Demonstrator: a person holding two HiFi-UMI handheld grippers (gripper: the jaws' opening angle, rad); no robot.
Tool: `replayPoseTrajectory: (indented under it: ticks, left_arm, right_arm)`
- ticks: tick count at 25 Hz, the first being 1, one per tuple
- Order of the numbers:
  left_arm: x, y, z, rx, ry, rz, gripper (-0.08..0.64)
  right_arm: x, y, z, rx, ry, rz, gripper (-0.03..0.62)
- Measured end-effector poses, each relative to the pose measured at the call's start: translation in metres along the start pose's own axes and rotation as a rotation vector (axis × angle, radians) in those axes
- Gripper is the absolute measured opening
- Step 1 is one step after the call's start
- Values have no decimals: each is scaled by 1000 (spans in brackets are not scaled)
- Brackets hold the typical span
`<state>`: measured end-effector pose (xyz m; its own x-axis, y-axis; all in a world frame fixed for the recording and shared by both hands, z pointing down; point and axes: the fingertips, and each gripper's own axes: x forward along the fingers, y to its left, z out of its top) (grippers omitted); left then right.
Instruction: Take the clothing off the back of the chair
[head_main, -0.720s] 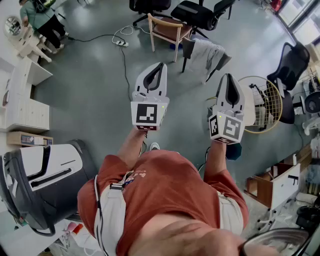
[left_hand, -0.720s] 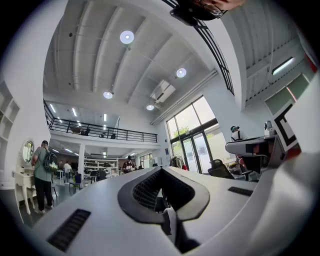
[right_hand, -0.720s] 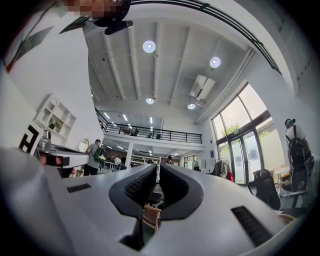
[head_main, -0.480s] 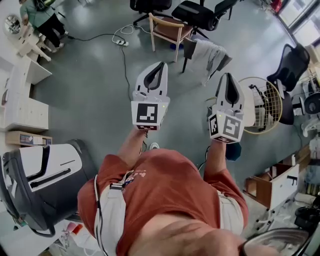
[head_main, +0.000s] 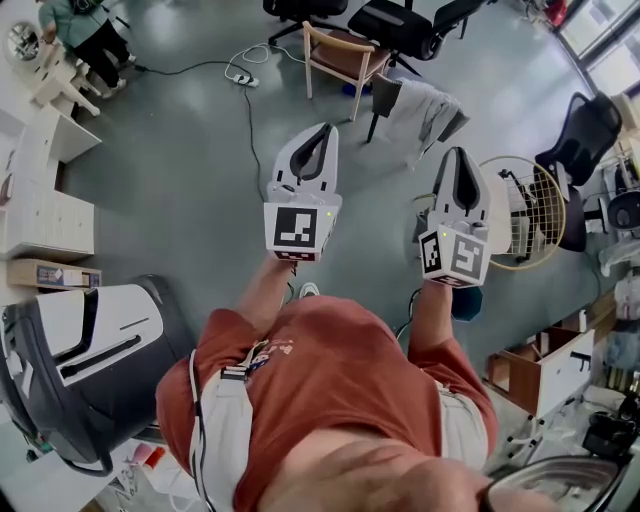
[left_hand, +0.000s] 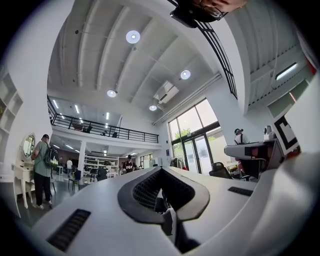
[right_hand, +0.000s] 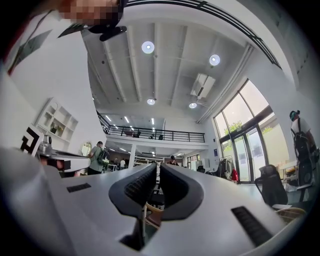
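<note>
Left claw (head_main: 321, 132): closed, empty.
Right claw (head_main: 457, 155): closed, empty.
Clothing (head_main: 420, 108): grey, draped over chair (head_main: 381, 95) back, well apart from both claws.

Rust-red T-shirt (head_main: 330, 370); left hand-held gripper (head_main: 323, 130), right hand-held gripper (head_main: 459, 153): white shells, black-white marker cubes (head_main: 298, 228).

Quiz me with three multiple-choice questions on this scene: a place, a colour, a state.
1. Where is the grey clothing?
A. Draped over the dark chair, on its back
B. On the floor
C. In a drawer

2. What colour is the person's T-shirt?
A. Blue
B. Rust-red
C. Black

3. How is the white right gripper?
A. Shut, empty
B. Wide open
C. Shut on clothing

Answers: A, it hangs over the chair back; B, the shirt shows rust-red from above; A, its jaws meet with nothing between.
</note>
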<state>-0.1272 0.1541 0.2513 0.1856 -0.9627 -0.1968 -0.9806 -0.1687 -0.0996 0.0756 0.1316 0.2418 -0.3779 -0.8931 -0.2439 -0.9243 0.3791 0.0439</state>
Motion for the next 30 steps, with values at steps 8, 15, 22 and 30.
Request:
replayPoseTrajectory:
  ticks: [8, 15, 22, 30]
  left_arm:
    - [-16, 43, -9, -20, 3, 21, 14]
    - [-37, 79, -17, -28, 1, 31, 14]
    - [-41, 91, -15, -37, -12, 26, 14]
    - [-20, 75, -24, -34, -10, -9, 14]
  right_arm:
    - [11, 39, -8, 1, 25, 9, 37]
    - [13, 78, -11, -12, 25, 14, 37]
    - [14, 89, -8, -27, 21, 4, 37]
    - [16, 67, -25, -5, 36, -31, 37]
